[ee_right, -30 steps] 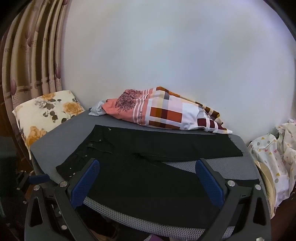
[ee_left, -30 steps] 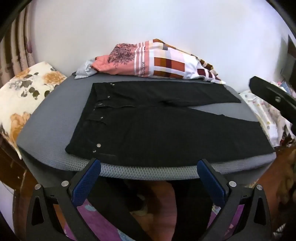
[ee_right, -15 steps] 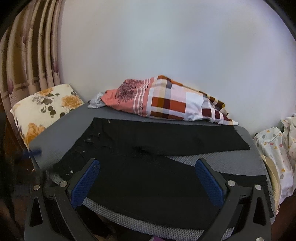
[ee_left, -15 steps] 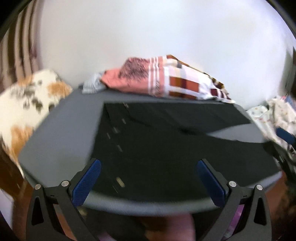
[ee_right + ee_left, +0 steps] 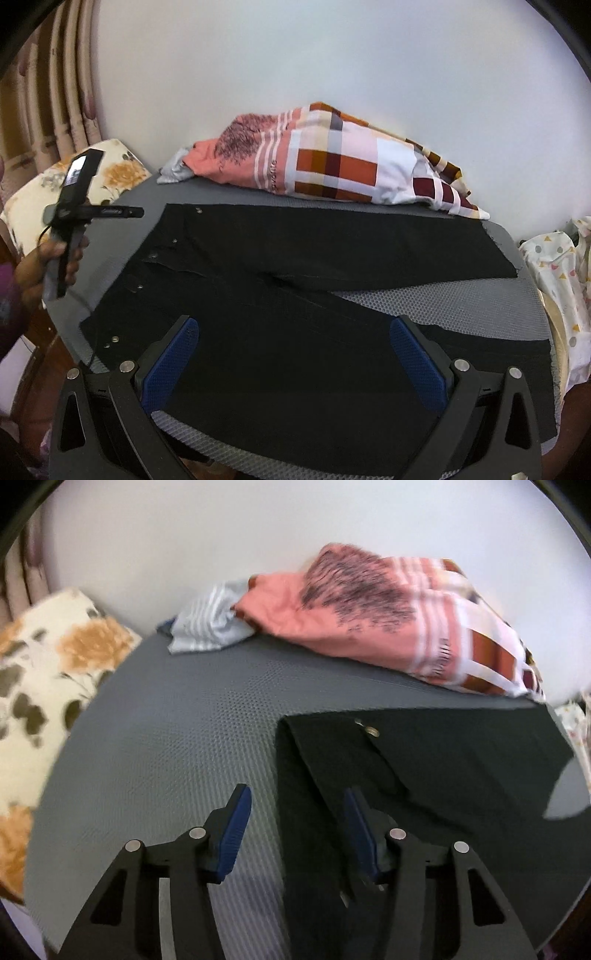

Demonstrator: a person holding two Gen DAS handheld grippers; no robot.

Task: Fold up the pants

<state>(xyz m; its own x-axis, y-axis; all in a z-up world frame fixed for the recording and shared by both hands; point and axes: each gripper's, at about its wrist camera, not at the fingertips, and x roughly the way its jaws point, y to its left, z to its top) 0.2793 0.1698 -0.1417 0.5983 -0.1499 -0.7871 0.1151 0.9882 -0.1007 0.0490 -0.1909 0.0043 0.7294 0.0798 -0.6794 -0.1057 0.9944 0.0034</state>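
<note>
Here, the left gripper (image 5: 295,827) was closing astride the waistband edge of limp black pants (image 5: 424,775), pads not yet pinching; the right gripper (image 5: 293,354) hung spread above soft cloth

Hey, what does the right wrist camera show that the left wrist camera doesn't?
Only the right wrist view shows both legs of the pants spread out, the hand holding the left gripper's handle, and the curtain. Only the left wrist view shows the left gripper, jaws closing astride the waistband edge. Both show the grey mat, floral pillow and checked cloth pile.
</note>
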